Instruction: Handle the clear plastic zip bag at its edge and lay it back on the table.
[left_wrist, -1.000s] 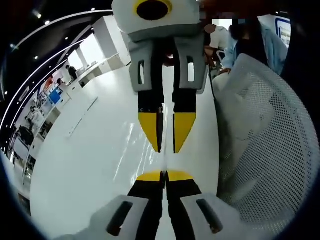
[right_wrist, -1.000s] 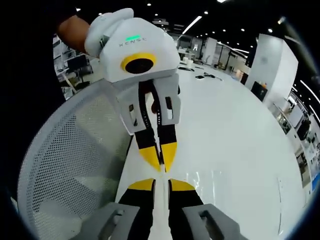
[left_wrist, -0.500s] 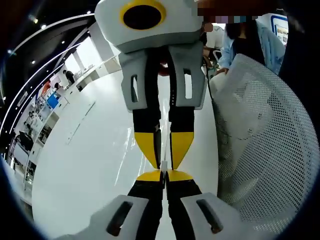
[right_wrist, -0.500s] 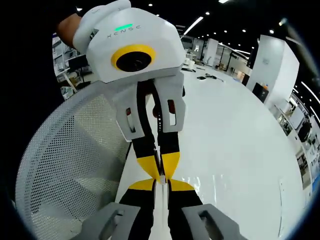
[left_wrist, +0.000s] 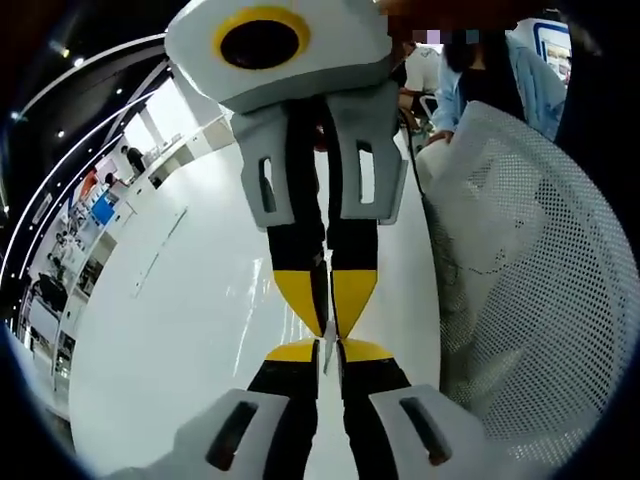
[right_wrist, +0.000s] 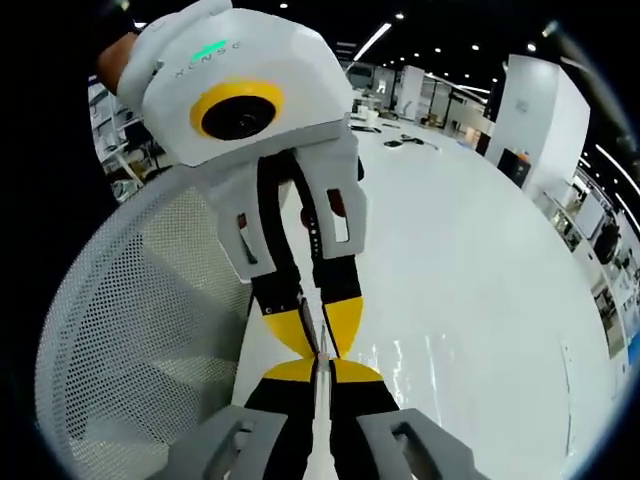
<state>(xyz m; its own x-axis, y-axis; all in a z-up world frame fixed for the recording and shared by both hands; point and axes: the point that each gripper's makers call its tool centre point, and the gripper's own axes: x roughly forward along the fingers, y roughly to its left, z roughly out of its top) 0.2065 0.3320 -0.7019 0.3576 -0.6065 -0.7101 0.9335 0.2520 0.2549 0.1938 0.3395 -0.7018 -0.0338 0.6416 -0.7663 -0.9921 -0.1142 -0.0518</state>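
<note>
The clear plastic zip bag (right_wrist: 322, 405) is hard to make out. It shows as a thin pale edge running up between my right gripper's (right_wrist: 320, 372) jaws, with faint glints on the table beside them. My left gripper (right_wrist: 318, 345) comes down from above, tip to tip with the right one, and is shut on the same edge. In the left gripper view my left gripper (left_wrist: 327, 352) pinches the thin bag edge (left_wrist: 327, 362). There my right gripper (left_wrist: 329, 325) hangs from the top with its yellow tips almost touching the left one's.
A white table (right_wrist: 470, 260) (left_wrist: 170, 330) spreads below both grippers. A white mesh chair back (left_wrist: 520, 280) (right_wrist: 140, 330) stands close along one side. People (left_wrist: 480, 80) sit beyond the chair. Small objects (right_wrist: 405, 145) lie far down the table.
The two grippers have closed the gap between their tips, from a clear space apart to nearly touching. Each looms larger in the other's view.
</note>
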